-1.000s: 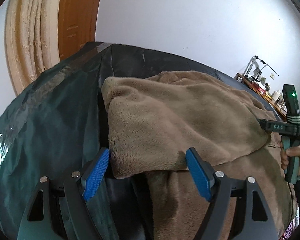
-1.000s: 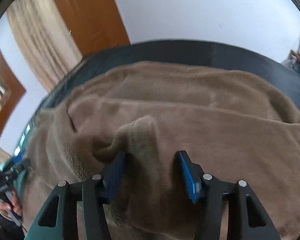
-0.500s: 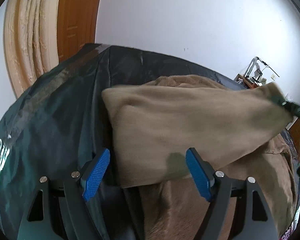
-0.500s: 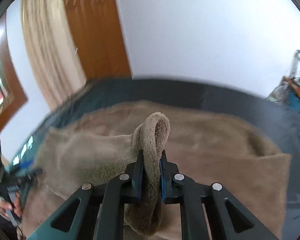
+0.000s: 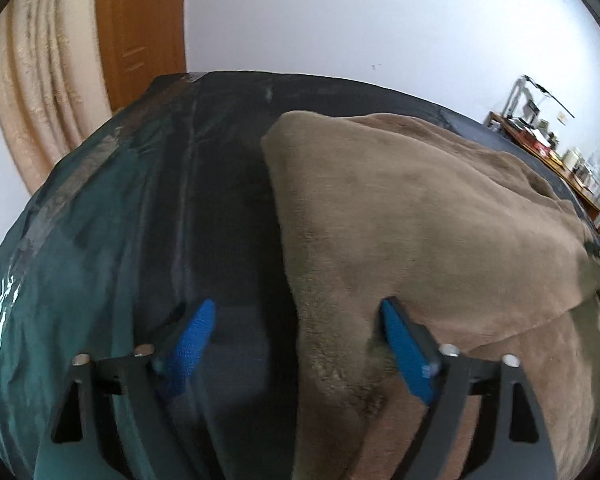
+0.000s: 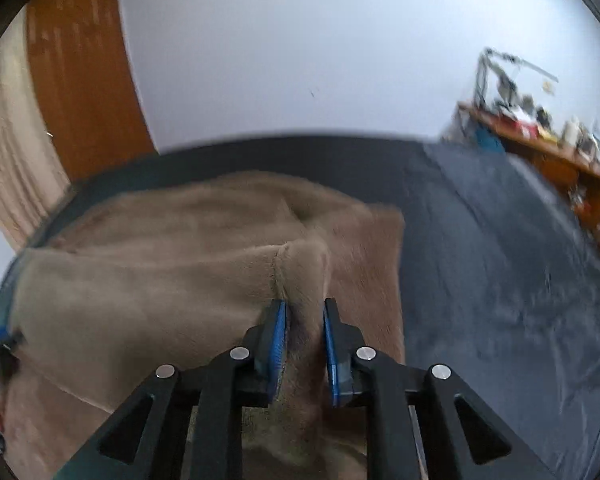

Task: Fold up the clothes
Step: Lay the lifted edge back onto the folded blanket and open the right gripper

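Blurring softens both views, and the brown fleece garment [image 6: 148, 300] runs out of sight below the fingers. A bunched ridge of it is pinched between the right gripper [image 6: 303, 344] pads; the left gripper [image 5: 296, 344] stands spread wide, one pad over the fleece edge, gripping nothing. It lies on a dark sheet [image 5: 204, 200], near a white wall [image 6: 300, 40], wooden door [image 5: 140, 32] and cluttered desk [image 6: 548, 148].

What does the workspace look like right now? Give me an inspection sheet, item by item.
Surface: dark cover, wrinkled and glossy.
Job's things: brown fleece garment spread on it, one layer folded over.
Clutter: nothing seen on the cover.
Grippers: left gripper open, jaws straddling the fleece edge; right gripper shut on a bunched fold.
Cables: nothing seen.
Surroundings: white wall, wooden door, beige curtain, cluttered wooden shelf.
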Motion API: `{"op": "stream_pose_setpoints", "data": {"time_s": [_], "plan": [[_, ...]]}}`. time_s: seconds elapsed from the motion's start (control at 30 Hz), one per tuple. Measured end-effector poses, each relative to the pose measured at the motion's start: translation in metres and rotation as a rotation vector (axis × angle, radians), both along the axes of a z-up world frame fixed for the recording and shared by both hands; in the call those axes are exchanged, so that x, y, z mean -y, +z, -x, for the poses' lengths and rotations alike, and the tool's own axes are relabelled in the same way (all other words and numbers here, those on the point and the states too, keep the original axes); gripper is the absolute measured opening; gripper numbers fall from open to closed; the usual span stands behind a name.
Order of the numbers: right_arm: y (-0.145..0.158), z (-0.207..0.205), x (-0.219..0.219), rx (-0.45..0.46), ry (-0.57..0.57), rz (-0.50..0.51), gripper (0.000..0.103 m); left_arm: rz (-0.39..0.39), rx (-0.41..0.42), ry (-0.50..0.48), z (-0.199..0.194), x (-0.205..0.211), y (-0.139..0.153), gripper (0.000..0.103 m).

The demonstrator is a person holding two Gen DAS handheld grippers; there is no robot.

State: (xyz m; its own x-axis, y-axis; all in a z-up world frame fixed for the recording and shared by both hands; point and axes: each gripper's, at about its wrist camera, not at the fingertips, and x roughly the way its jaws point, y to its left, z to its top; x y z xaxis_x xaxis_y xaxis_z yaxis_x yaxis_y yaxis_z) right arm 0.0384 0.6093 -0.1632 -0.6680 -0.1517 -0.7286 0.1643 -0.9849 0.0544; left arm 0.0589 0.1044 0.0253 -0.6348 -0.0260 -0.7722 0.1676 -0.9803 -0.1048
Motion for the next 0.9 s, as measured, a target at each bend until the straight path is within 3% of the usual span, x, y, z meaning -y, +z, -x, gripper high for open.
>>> {"op": "stream_pose_setpoints", "data": {"time_s": [0.07, 0.1, 0.13, 0.23, 0.33, 0.4, 0.53, 0.6, 0.7, 0.77, 0.83, 0.9], "plan": [[-0.004, -0.004, -0.009, 0.009, -0.003, 0.002, 0.036, 0.011, 0.0, 0.015, -0.002, 0.001, 0.001, 0.093], [-0.001, -0.007, -0.012, -0.005, -0.015, -0.01, 0.057, 0.021, -0.001, 0.019, -0.002, 0.0, 0.002, 0.093], [0.004, -0.011, -0.015, -0.029, -0.031, -0.022, 0.069, 0.036, -0.001, 0.02, -0.002, -0.002, 0.003, 0.093], [0.019, -0.02, -0.019, -0.083, -0.037, -0.005, 0.069, 0.116, -0.029, 0.038, -0.007, -0.014, 0.014, 0.093], [0.031, -0.038, -0.014, -0.116, 0.039, 0.012, 0.069, 0.161, -0.075, 0.048, -0.015, -0.023, 0.029, 0.093], [0.038, -0.047, 0.002, -0.128, 0.105, -0.001, 0.069, 0.147, -0.11, 0.016, -0.022, -0.032, 0.039, 0.093], [0.019, -0.053, 0.026, -0.081, 0.22, -0.043, 0.069, 0.108, -0.129, -0.1, -0.024, -0.048, 0.043, 0.095], [0.007, -0.055, 0.037, -0.05, 0.267, -0.066, 0.069, 0.113, -0.099, -0.119, -0.019, -0.053, 0.033, 0.095], [-0.014, -0.049, 0.041, -0.001, 0.249, -0.115, 0.07, 0.142, -0.011, -0.094, -0.002, -0.054, 0.01, 0.095], [-0.018, -0.047, 0.043, -0.006, 0.244, -0.131, 0.071, 0.048, 0.052, -0.078, 0.006, -0.04, -0.002, 0.097], [-0.02, -0.045, 0.047, -0.008, 0.239, -0.152, 0.073, -0.001, 0.057, -0.029, 0.012, -0.023, -0.001, 0.1], [-0.02, -0.044, 0.049, -0.015, 0.238, -0.18, 0.075, 0.013, 0.062, -0.028, 0.017, -0.02, -0.003, 0.103]]}}
